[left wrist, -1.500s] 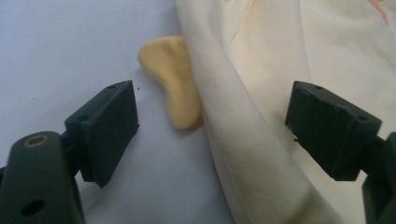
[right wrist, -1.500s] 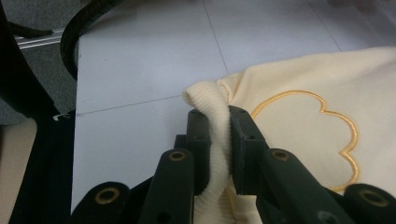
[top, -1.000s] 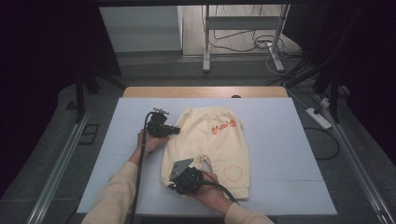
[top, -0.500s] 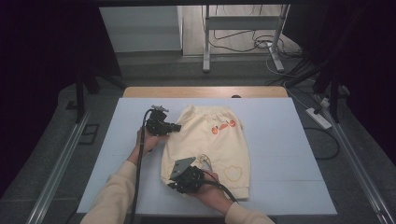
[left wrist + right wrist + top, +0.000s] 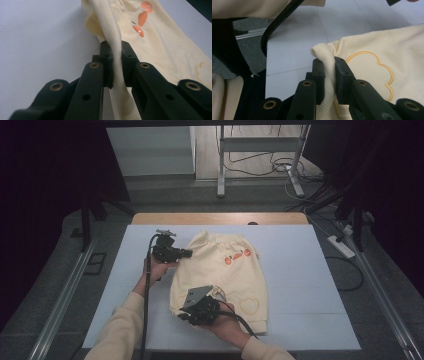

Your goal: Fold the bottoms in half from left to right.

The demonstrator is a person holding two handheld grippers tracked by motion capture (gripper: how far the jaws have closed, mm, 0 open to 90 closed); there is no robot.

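In the high view the right gripper (image 5: pixel 200 307) and the hand holding it cover the near left corner of the cream shorts (image 5: pixel 225 275). Where its jaws meet the cloth is hidden there. In the left gripper view the shorts run off the top and right edges, cutting the outlined shape beside the orange print.

Cream sleeves (image 5: pixel 120 330); black grippers, brass-ringed screws on jaws; black ribbed cable (image 5: pixel 277 19); grey plate (image 5: pixel 195 295).

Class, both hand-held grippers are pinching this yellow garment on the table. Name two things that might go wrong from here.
1. The left hand-held gripper clamps just a thin fold of the garment near its edge; a pull might slip it free.
2. The right hand-held gripper bites only the ribbed cuff; moving the two unevenly could bunch or twist the cloth on the table.
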